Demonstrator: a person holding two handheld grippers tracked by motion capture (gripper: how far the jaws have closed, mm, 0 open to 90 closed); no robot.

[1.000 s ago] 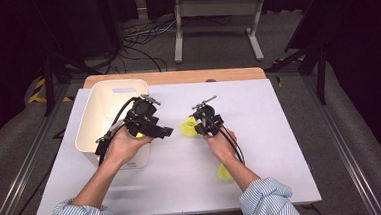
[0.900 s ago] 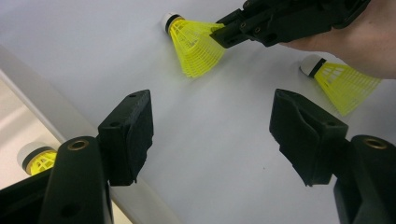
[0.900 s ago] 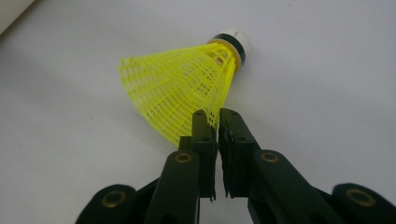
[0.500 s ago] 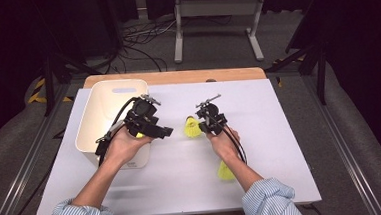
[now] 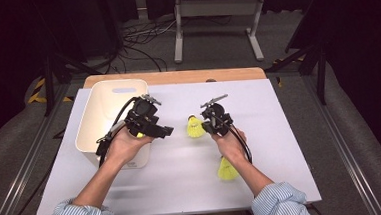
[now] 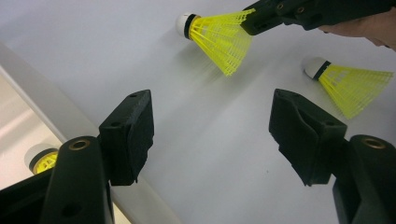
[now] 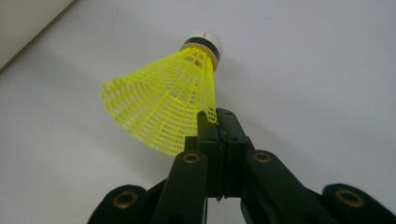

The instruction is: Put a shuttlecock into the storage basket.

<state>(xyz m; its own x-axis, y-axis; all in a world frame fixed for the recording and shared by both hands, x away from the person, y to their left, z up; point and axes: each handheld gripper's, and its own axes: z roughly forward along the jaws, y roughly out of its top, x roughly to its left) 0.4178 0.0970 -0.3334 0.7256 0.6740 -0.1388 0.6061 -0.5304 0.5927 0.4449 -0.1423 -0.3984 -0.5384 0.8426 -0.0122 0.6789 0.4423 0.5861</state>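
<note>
From above, the right gripper (image 5: 205,125) holds a shuttlecock (image 5: 195,127) right of the bin (image 5: 95,124); the left gripper (image 5: 163,131) hangs at the bin's right wall. Its view shows jaws wide apart, empty. The right gripper view shows jaws pinched on the shuttlecock's (image 7: 166,107) skirt edge

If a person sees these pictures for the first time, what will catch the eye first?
Probably the bright yellow plastic shuttlecock near the table's middle, pinched by its skirt edge in the shut right gripper. A second yellow shuttlecock lies nearer the person, and the open left gripper hovers by the white plastic bin.
</note>
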